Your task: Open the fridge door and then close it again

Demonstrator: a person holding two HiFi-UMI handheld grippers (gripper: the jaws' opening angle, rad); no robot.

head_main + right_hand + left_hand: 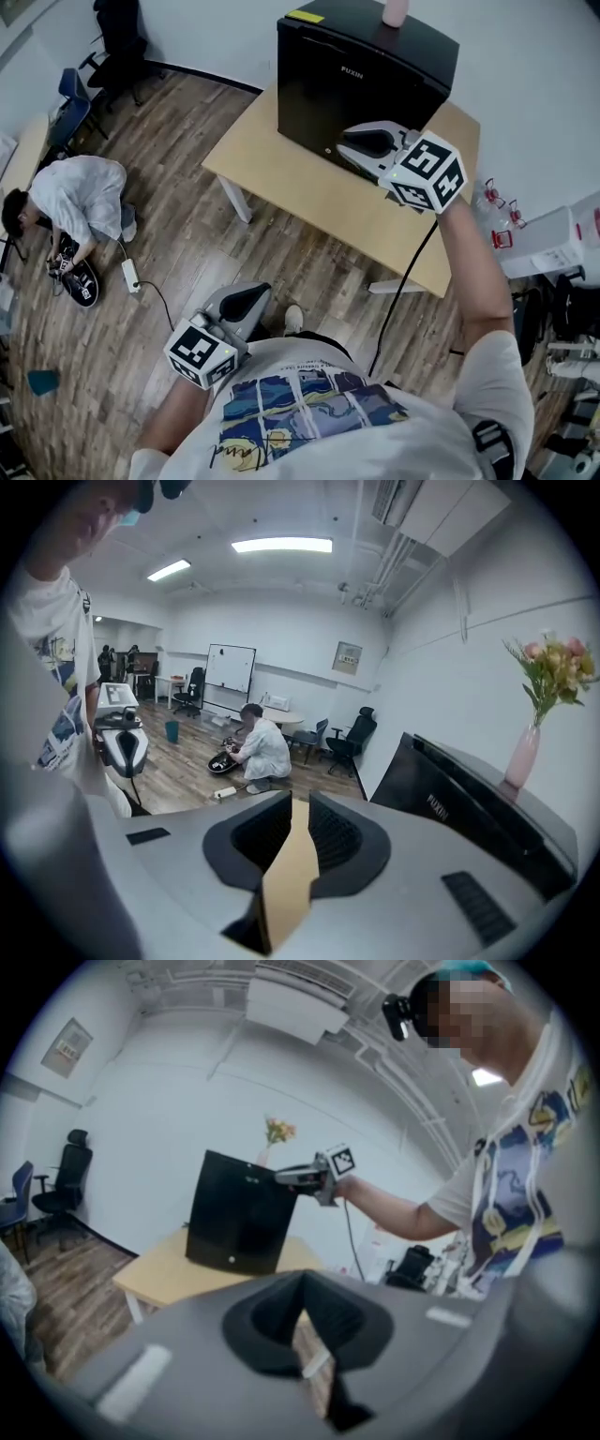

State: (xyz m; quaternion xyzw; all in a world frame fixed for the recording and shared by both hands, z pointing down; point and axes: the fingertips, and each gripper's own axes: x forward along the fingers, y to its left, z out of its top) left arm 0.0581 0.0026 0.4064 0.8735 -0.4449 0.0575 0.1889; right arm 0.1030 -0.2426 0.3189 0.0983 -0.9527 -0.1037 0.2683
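**Q:** Where is the fridge (349,89), and what is the condition of its door?

**A:** The black fridge stands on the tan table (281,183) near the wall, door flush and shut. A pink vase (395,11) sits on its top.

**Q:** Position and state of the right gripper (349,142)?

**A:** It is held out over the table, just in front of the lower right corner of the fridge front. Contact cannot be judged. Its jaws stand parted by a narrow slit, and only the table top shows between them.

**Q:** And the left gripper (253,298)?

**A:** It is held low beside the person's torso, above the wooden floor (187,262), well apart from the fridge. Its jaw tips are pressed together, pinching nothing.

**Q:** Background?

**A:** A second person (80,192) crouches on the floor at left.
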